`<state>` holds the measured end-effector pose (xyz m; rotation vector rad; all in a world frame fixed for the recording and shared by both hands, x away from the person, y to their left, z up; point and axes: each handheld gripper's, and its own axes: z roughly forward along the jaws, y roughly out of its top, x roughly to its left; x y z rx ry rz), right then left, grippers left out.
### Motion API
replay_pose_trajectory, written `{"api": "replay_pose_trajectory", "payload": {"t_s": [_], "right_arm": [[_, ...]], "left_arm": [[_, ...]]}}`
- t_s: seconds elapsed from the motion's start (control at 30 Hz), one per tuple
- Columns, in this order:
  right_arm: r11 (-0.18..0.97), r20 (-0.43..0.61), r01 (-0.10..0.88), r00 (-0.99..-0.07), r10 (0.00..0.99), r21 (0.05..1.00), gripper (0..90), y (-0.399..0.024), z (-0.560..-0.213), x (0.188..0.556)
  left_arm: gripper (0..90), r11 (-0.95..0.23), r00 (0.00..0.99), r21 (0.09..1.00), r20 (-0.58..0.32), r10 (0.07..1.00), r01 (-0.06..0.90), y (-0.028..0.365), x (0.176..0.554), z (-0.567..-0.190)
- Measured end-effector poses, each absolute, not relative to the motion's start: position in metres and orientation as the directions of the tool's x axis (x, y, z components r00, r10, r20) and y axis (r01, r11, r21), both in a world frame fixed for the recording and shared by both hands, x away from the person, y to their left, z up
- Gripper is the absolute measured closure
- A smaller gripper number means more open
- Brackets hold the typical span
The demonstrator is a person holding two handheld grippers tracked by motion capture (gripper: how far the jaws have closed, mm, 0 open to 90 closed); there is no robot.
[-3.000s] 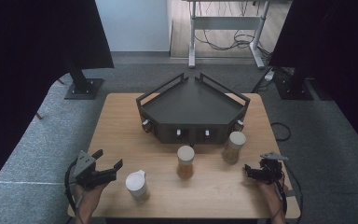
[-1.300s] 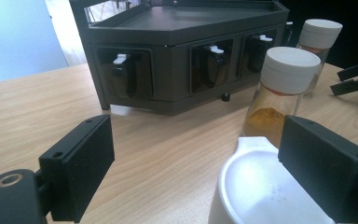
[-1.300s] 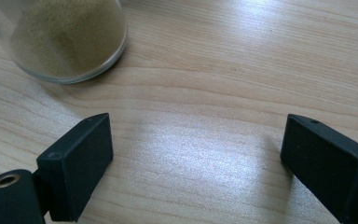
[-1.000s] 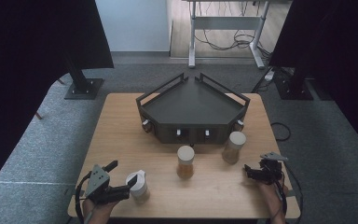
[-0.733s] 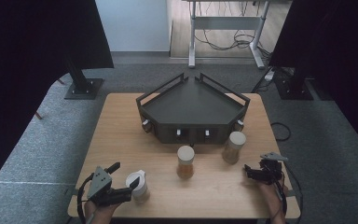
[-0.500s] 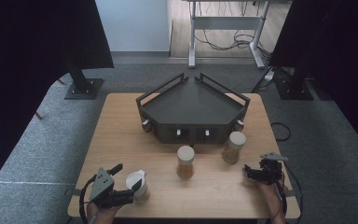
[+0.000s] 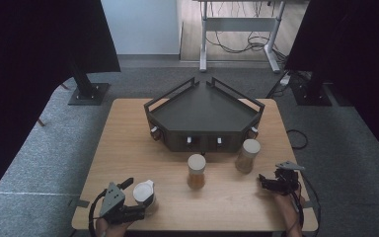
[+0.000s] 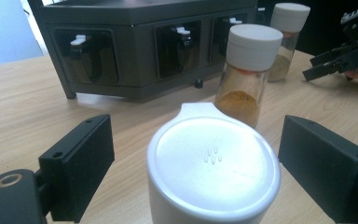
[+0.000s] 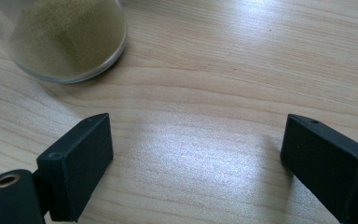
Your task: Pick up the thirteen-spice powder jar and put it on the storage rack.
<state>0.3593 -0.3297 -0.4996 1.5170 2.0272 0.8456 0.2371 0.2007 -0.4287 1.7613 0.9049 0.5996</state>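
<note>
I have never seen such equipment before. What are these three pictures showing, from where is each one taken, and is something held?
No robot here: a person at a wooden table holds a hand tool with two black jaws in each hand.

The high view looks down from above. The left gripper is at the bottom left, the right gripper at the bottom right.

The other two pictures come from small cameras riding on the grippers, looking along their jaws.

On the table stand a dark angular rack, a jar of orange-brown powder, a jar of pale powder and a white-lidded container.

In the left gripper view the jaws stand open on either side of the white-lidded container, with gaps showing, so it is not gripped yet. In the right gripper view the jaws are open over bare wood, near the pale jar. Nothing is held.
</note>
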Motion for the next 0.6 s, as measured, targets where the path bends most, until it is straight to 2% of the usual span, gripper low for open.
{"api": "replay_pose_trajectory", "payload": {"t_s": [0.33,0.6], "right_arm": [[0.2,-0.005,0.672,-0.28,0.96,0.713,8.5,-0.3297,-0.4996,0.3592],[0.201,-0.005,0.672,-0.281,0.96,0.713,8.5,-0.3297,-0.4996,0.3591]], "left_arm": [[11.3,-0.228,0.597,0.924,-0.002,0.802,0.308,0.1926,0.237,-0.4363],[16.0,-0.243,0.593,0.915,0.005,0.805,0.322,0.192,0.2364,-0.4395]]}}
